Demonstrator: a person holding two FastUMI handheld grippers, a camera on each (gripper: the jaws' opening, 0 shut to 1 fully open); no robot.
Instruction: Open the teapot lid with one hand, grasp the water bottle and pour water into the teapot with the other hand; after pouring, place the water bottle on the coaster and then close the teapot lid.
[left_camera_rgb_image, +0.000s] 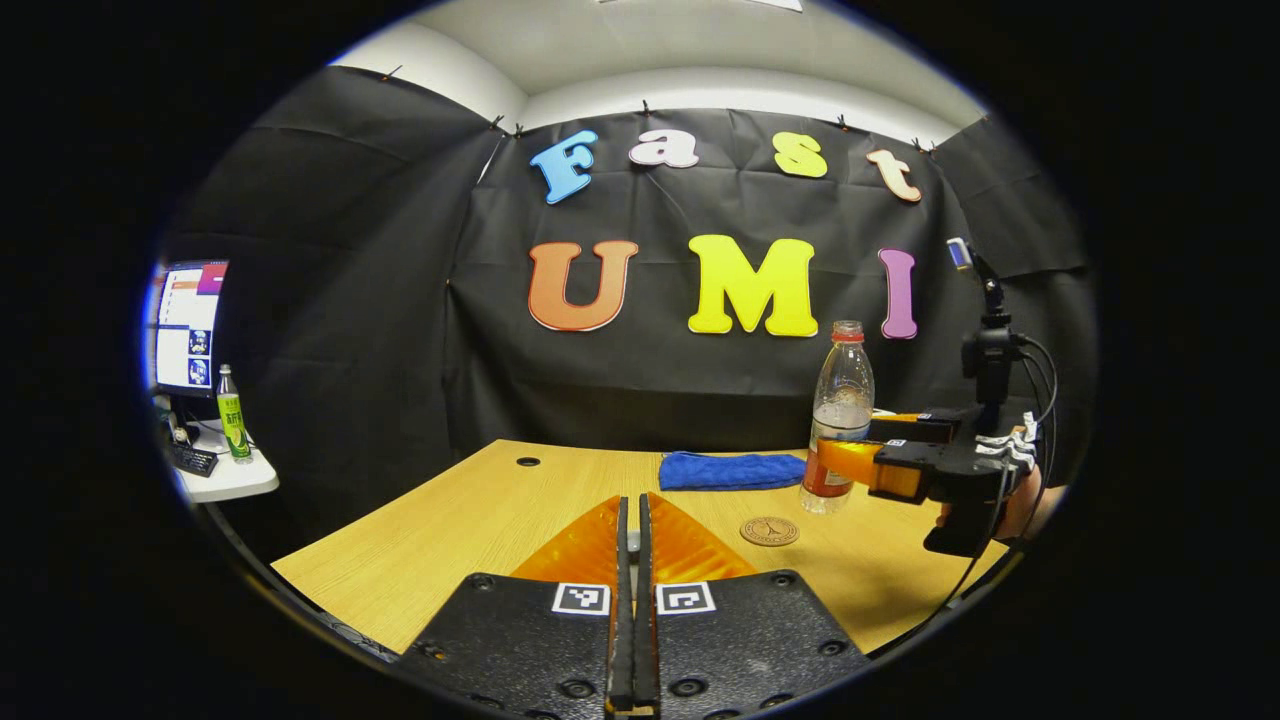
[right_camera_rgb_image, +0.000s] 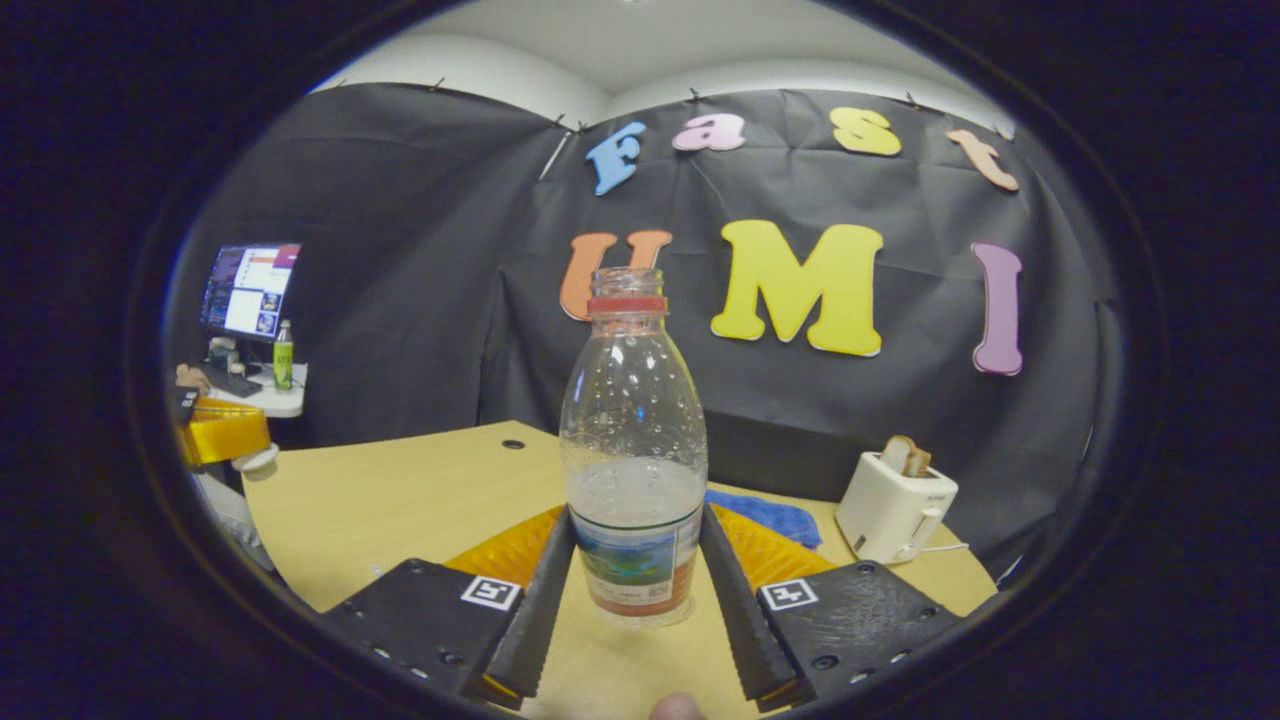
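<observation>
Flanking water bottle (right_camera_rgb_image: 633, 470) on counter (right_camera_rgb_image: 400, 500), your right gripper (right_camera_rgb_image: 632, 590) (contact unclear); left gripper (left_camera_rgb_image: 630, 560) closed, empty.

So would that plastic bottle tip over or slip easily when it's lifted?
The water bottle is tall on a narrow base, so a sideways nudge could tip it. Under half full, probably light. With no cap on, tilting would spill. The thin clear wall may flex in the right gripper.

Between your right gripper's (right_camera_rgb_image: 632, 560) fingers: a clear water bottle (right_camera_rgb_image: 633, 450) with red neck ring; beyond it a blue cloth (right_camera_rgb_image: 775, 516), white toaster (right_camera_rgb_image: 893, 507), tan table (right_camera_rgb_image: 400, 500).
</observation>
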